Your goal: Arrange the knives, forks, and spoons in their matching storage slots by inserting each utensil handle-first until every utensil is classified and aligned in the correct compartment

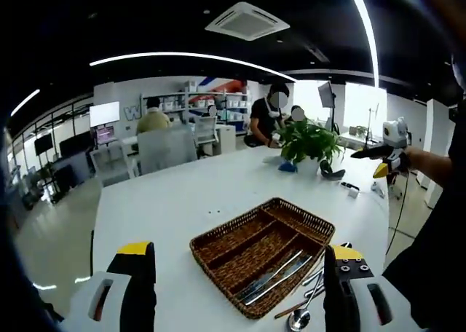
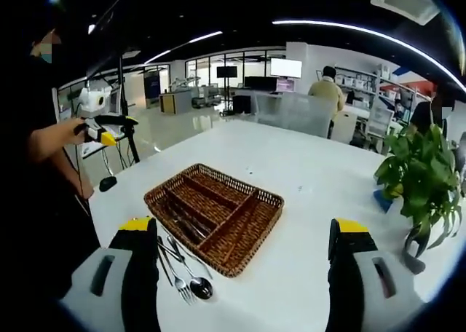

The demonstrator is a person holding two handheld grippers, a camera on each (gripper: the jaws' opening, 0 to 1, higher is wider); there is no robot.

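Observation:
A brown wicker cutlery basket point(image 1: 218, 248) with long compartments sits on the white table point(image 1: 160, 201). Knives point(image 1: 275, 276) lie in its near-right compartment. A spoon point(image 1: 298, 318) and other loose utensils lie on the table beside that end. My left gripper point(image 1: 239, 250) is open, hovering in front of the basket with nothing between its fingers. In the right gripper view the basket point(image 2: 240, 223) sits just ahead, with knives point(image 2: 182, 223) in a left compartment and a spoon and forks point(image 2: 186, 274) on the table beside it. My right gripper point(image 2: 244, 226) is open and holds nothing.
A potted plant point(image 1: 309, 141) point(image 2: 421, 175) stands on the table beyond the basket. The right gripper point(image 1: 384, 153) is held up at the table's right edge; the left gripper point(image 2: 102, 132) shows in a hand at the left. People and chairs sit at the far end.

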